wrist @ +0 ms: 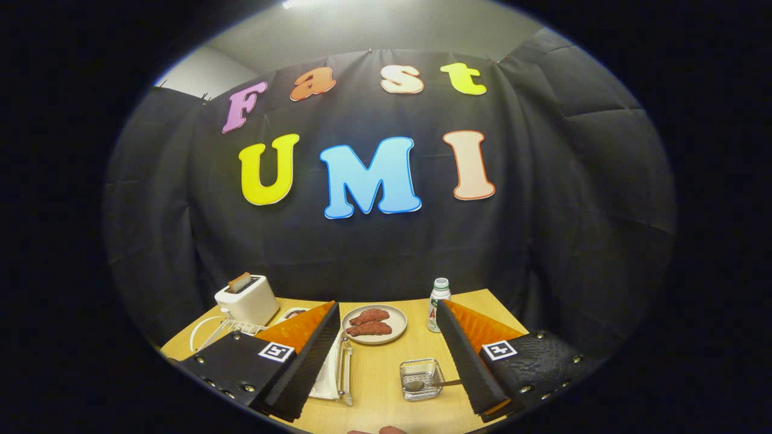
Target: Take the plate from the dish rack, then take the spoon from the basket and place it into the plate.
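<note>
- Gripper (386, 352) above a pale wooden counter (380, 374), jaws spread wide apart, nothing between them but bare counter.
- Left finger (304, 358) and right finger (470, 361) slanting inward toward the far side of the counter, each with a small square black-and-white marker near its base.
- Small clear basket (421, 378) on the counter between the fingers, nearer the right one, close beside it.
- Spoon (422, 384) lying in the basket, bowl inside, handle sticking out over the rim toward the right finger; cannot tell whether handle and finger touch.
- Dish rack (342, 371) of clear material with a white plate (325, 377) standing on edge in it, just beside the left finger and partly hidden behind it.
- Round beige dish (374, 324) beyond the fingers, midway between their tips, with two reddish-brown pieces of food (369, 322) lying on it.
- White bottle (439, 304) with a pale cap, upright, just beyond the right fingertip and right of the beige dish.
- White toaster (247, 300) at the far left of the counter with a slice of toast (239, 281) poking up from its slot.
- White wire rack (232, 328) in front of the toaster, partly hidden by the left finger.
- Black cloth wall (573, 229) behind the counter.
</note>
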The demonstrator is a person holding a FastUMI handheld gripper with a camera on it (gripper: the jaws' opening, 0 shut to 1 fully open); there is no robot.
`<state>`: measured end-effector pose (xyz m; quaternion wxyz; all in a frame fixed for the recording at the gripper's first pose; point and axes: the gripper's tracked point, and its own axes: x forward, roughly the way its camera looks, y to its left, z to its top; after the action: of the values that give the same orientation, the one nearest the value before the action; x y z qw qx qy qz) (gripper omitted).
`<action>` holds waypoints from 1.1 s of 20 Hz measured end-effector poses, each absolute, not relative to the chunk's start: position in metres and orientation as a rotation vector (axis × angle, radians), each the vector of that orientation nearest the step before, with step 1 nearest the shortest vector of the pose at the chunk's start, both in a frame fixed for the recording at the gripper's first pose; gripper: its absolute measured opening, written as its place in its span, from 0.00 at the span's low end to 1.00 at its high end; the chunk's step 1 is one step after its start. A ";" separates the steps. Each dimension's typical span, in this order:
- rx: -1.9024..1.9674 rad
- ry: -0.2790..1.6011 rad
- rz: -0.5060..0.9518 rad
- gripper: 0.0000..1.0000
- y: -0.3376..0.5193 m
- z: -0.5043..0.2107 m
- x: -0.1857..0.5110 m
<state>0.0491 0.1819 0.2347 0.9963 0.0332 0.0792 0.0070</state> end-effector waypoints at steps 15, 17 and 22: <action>-0.001 0.479 0.102 0.95 0.304 0.208 0.097; -0.021 0.503 0.079 0.92 0.315 0.200 0.104; -0.105 0.600 0.046 0.86 0.335 0.166 0.114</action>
<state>0.1138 0.3346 0.1659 0.9538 -0.0515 0.2951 0.0225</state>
